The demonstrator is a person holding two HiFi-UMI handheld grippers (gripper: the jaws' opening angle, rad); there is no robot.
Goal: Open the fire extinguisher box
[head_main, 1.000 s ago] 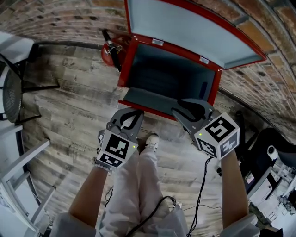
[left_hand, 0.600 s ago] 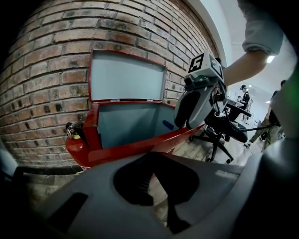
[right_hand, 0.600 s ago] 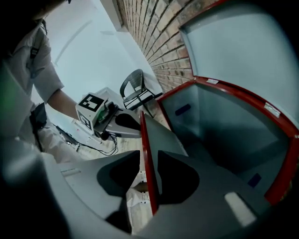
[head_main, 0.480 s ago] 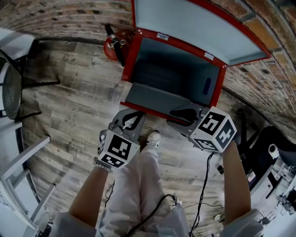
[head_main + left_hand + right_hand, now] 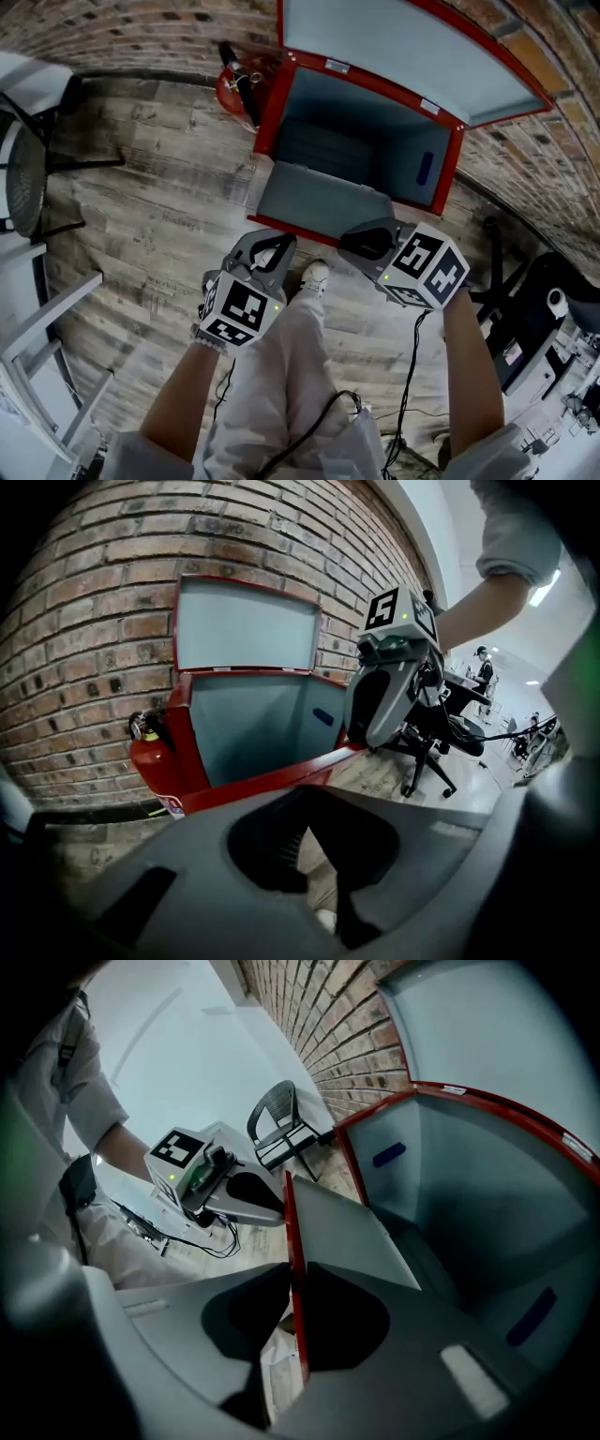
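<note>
Right gripper nipped on the box's front flap, lid already up.

The box (image 5: 270, 117) sits on the floor against the brick wall, just beyond the person's feet. It is red outside and pale grey inside, with its lid (image 5: 394, 47) raised against the wall, its front flap (image 5: 319, 202) leaning out toward the near side, and nothing visible inside. The right gripper (image 5: 361, 239) has just been closing its jaws and is clamped on the flap's thin red edge. The left gripper (image 5: 272, 246) hangs to the left, jaws together on nothing. The hold is on a narrow rim, so a skewed pull could let the flap slip free and drop, or drag the box. The extinguisher (image 5: 234, 86) at the box's far left could get knocked.
</note>
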